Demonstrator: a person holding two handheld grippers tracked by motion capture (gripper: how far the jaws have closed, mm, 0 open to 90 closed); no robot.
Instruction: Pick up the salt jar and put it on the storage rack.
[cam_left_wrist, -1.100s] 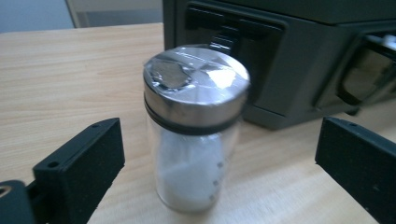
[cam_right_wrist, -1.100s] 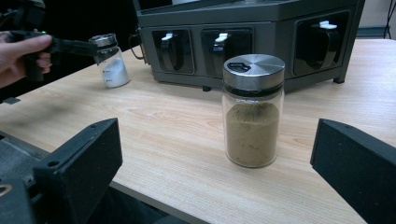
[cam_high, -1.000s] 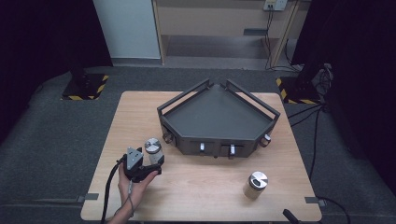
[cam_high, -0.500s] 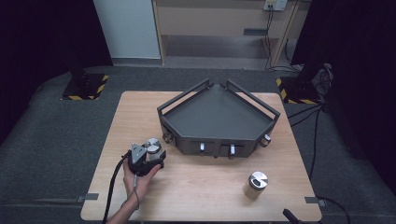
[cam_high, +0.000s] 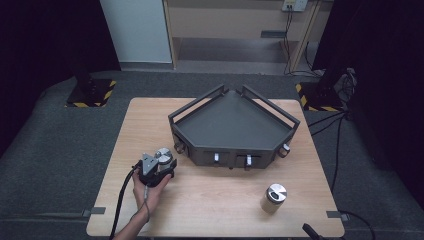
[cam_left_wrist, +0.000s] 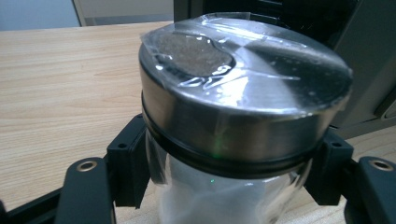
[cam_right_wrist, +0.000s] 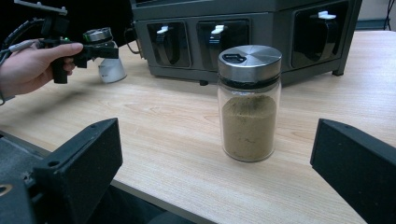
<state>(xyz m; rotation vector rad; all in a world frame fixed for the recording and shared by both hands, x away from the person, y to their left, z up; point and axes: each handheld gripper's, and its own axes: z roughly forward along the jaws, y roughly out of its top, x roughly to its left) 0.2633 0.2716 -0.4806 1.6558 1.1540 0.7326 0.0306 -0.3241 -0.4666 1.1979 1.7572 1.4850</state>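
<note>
Near the front-left corner of the light wooden tabletop (cam_high: 210, 200), the left gripper (cam_high: 161, 166) is held in the person's hand (cam_high: 148, 189) and its two black jaws are clamped on a clear glass jar with a brushed-steel lid (cam_left_wrist: 243, 84), just under the lid. This jar stands upright — its long axis is vertical, the lid facing up — and something white is seen inside it. It is just beside the front-left corner of the dark grey angular metal tray with railings (cam_high: 230, 125), which takes the middle of the tabletop.

Toward the front-right corner stands a second glass jar with a steel lid, filled with brown powder (cam_right_wrist: 249, 102), also upright and well apart from the first. The right gripper (cam_right_wrist: 215, 186) has its jaws wide apart — the brown jar is ahead of them, not touched.
</note>
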